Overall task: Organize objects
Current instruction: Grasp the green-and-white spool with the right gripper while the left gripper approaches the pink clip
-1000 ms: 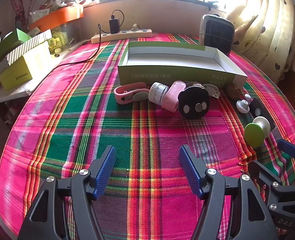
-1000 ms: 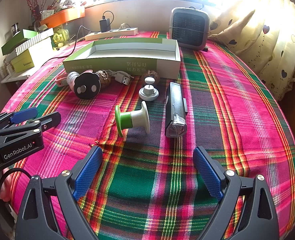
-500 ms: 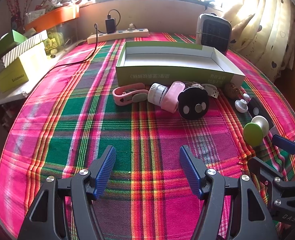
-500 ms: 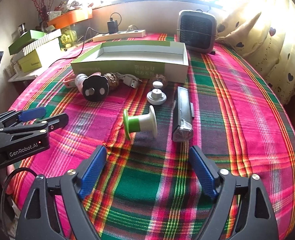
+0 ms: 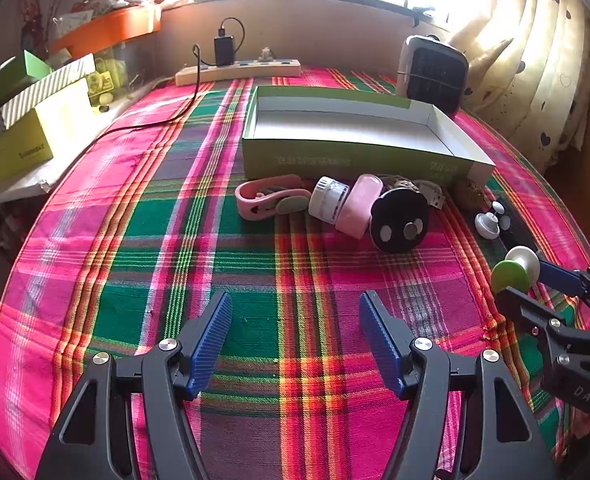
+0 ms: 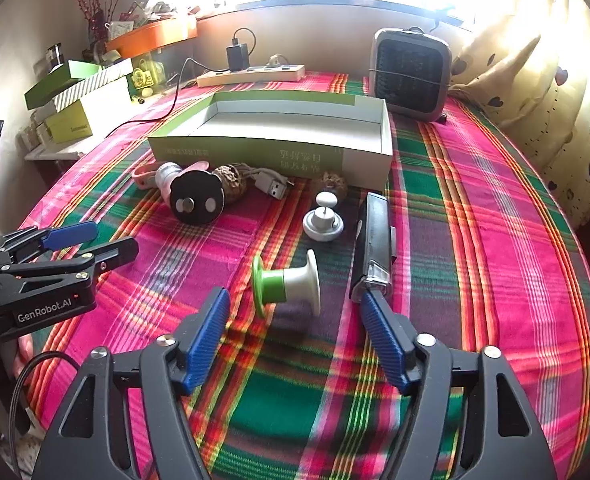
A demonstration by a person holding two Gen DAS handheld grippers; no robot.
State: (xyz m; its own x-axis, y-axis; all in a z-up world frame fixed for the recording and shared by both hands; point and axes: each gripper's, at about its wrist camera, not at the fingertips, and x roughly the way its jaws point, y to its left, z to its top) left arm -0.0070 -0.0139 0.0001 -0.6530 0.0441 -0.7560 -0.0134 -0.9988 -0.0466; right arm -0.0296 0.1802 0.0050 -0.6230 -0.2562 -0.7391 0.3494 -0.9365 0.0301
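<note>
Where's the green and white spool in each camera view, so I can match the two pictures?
Left wrist: green and white spool at the far right edge, beside the right gripper.
Right wrist: lower centre, lying on its side, just ahead of the open jaws.
Shared landmark: the green box.

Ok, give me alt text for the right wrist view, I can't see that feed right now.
The right gripper has just been closing, its blue fingers open and short of a green-and-white spool-shaped knob lying on its side on the plaid tablecloth. Beyond lie a black bar-shaped device, a small white knob and an empty green box; the left gripper waits at left.
</note>
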